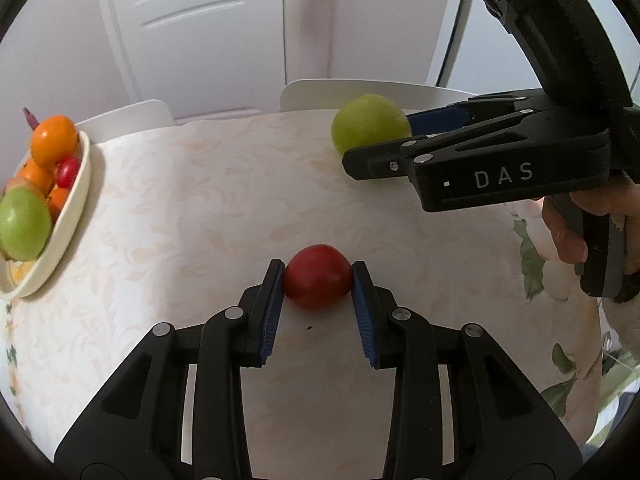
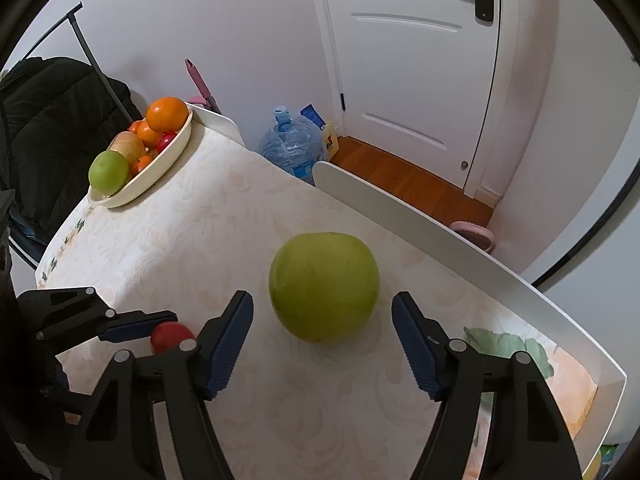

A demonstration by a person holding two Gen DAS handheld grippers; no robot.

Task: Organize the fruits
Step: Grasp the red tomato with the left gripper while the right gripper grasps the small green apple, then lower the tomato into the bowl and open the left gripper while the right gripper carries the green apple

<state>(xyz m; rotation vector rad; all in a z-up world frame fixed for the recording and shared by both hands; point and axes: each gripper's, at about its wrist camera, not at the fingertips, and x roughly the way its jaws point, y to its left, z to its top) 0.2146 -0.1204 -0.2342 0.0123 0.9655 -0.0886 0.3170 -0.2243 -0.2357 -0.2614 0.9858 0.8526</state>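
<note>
1. Far to your left, the cream bowl (image 1: pixel 86 172) sits at the table's edge, heaped with fruit: an orange (image 1: pixel 54 140) on top, a small red fruit (image 1: pixel 67 171) beside it, and a green apple (image 1: pixel 23 226) at the near end.
2. Your left gripper (image 1: pixel 318 276) sits low over the patterned tablecloth (image 1: pixel 180 208). Its blue pads (image 1: pixel 272 312) press both sides of the red fruit (image 1: pixel 318 276), so it is clenched on that fruit, which rests on or just above the cloth.
3. Further right, the loose green apple (image 2: pixel 324 286) sits on the cloth near the table's far edge, well apart from the bowl.
4. Your right gripper (image 2: pixel 322 320) is spread wide. Its pads (image 2: pixel 230 340) flank the loose green apple with a gap on each side, so nothing is grasped.
5. Beyond the table, a water jug (image 2: pixel 292 148) stands on the floor by the white door (image 2: pixel 412 60).
</note>
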